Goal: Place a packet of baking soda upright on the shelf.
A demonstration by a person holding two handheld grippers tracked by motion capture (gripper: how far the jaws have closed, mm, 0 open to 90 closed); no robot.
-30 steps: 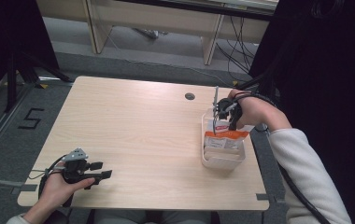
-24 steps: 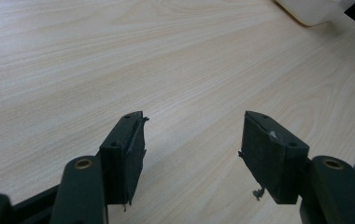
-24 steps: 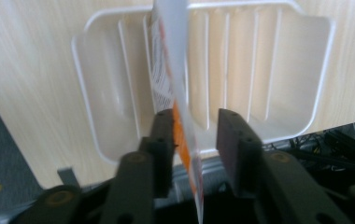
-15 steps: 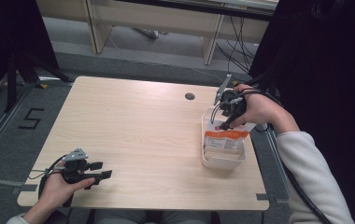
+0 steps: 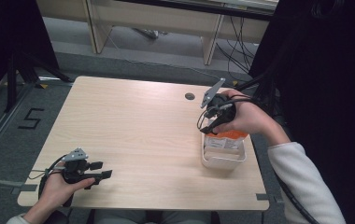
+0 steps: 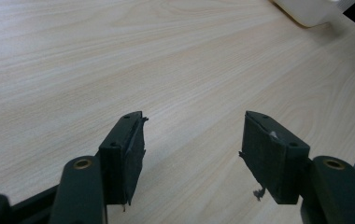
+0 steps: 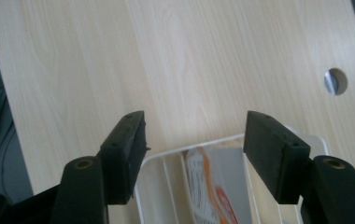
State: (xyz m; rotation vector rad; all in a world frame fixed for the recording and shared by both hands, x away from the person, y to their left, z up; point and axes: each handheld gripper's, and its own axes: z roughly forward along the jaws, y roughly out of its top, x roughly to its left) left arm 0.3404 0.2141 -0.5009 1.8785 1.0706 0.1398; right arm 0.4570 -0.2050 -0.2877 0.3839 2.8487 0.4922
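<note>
1. A white basket (image 5: 223, 157) with slatted walls stands on the pale wood-grain tabletop (image 5: 138, 130), near its right edge.
2. Inside the basket, a flat packet (image 5: 225, 139) with an orange and white print stands on edge against a divider.
3. The right claw (image 5: 203, 122) hovers above the basket's far end. Its jaws have just been opening and now stand wide apart, with nothing between them and nothing touched.
4. The left claw (image 5: 102, 171) rests low over the tabletop, well apart from the basket, at the opposite near corner. Its jaws are spread wide and hold nothing.
5. A round grey hole (image 5: 189, 96) lies beyond the basket.
</note>
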